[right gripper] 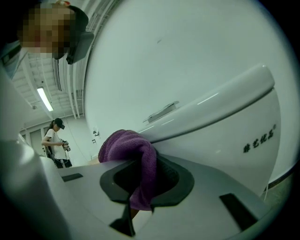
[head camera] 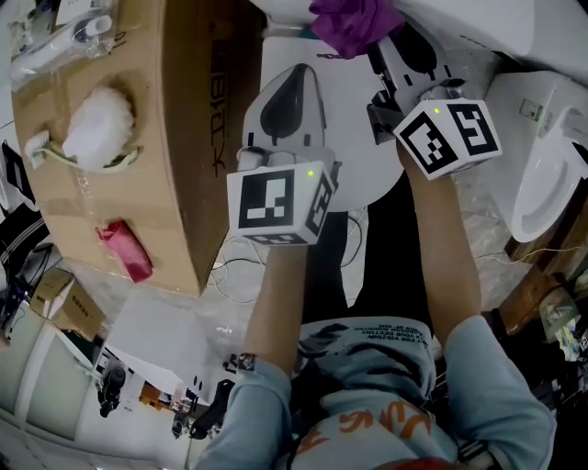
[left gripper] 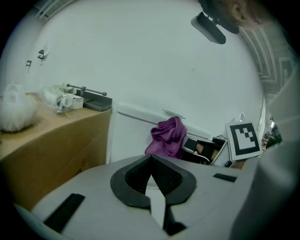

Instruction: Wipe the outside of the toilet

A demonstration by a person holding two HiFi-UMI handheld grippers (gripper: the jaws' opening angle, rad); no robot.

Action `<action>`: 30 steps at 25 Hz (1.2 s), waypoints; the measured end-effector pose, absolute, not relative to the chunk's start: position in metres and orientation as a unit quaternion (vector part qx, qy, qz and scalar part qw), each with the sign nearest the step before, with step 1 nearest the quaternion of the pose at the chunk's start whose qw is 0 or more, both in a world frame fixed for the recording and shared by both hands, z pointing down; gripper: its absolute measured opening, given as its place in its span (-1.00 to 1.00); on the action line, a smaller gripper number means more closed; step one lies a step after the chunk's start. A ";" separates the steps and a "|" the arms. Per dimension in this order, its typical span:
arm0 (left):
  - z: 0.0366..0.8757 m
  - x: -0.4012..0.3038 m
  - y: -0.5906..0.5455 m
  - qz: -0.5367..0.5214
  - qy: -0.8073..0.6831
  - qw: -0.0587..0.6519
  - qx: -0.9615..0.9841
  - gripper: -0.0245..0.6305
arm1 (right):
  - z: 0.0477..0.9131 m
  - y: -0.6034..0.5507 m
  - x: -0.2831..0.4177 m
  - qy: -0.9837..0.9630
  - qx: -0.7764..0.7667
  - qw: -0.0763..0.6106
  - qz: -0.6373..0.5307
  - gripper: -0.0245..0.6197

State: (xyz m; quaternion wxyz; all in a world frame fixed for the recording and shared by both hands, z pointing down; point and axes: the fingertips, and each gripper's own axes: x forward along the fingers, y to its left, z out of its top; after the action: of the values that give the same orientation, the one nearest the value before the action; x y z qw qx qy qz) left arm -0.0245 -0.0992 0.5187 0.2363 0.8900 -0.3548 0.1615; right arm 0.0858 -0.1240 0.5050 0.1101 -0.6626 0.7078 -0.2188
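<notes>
The white toilet (head camera: 367, 165) lies under both grippers; its side with dark print fills the right gripper view (right gripper: 225, 136). My right gripper (head camera: 390, 44) is shut on a purple cloth (head camera: 354, 20), which bunches out between the jaws (right gripper: 129, 150) against the toilet's rim. My left gripper (head camera: 292, 81) hovers over the toilet's top to the left, jaws shut with nothing between them (left gripper: 151, 159). The left gripper view shows the purple cloth (left gripper: 166, 137) and the right gripper (left gripper: 199, 147) ahead by the white toilet body (left gripper: 129, 138).
A large cardboard box (head camera: 110, 184) stands close on the left, carrying a white fluffy brush (head camera: 96, 124) and a pink item (head camera: 124, 250). Another white fixture (head camera: 542, 174) stands at the right. Cables (head camera: 239, 266) lie on the floor. A person (right gripper: 56, 140) stands far off.
</notes>
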 end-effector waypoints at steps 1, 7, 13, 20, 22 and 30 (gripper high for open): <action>0.519 -0.020 -0.097 0.163 -0.350 0.236 0.892 -0.85 | 0.505 -0.121 0.090 0.705 -0.665 0.112 -0.220 -0.69; 0.518 0.002 -0.089 0.168 -0.324 0.236 0.901 -0.85 | 0.508 -0.103 0.115 0.692 -0.678 0.117 -0.221 -0.69; 0.517 0.028 -0.083 0.167 -0.301 0.241 0.907 -0.85 | 0.509 -0.079 0.143 0.667 -0.700 0.121 -0.223 -0.69; 0.519 0.060 -0.070 0.171 -0.267 0.246 0.916 -0.85 | 0.509 -0.050 0.181 0.630 -0.735 0.121 -0.221 -0.69; 0.519 0.069 -0.066 0.173 -0.256 0.246 0.919 -0.85 | 0.510 -0.041 0.192 0.619 -0.745 0.119 -0.220 -0.69; 0.521 0.087 -0.059 0.178 -0.234 0.249 0.923 -0.85 | 0.517 -0.005 0.241 0.541 -0.802 0.116 -0.225 -0.69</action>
State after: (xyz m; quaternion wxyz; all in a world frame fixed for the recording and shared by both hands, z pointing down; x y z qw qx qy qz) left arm 0.0867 -0.0592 0.5214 0.2489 0.9227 -0.2342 0.1783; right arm 0.2410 -0.0054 0.5173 0.1158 -0.8018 0.5415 -0.2246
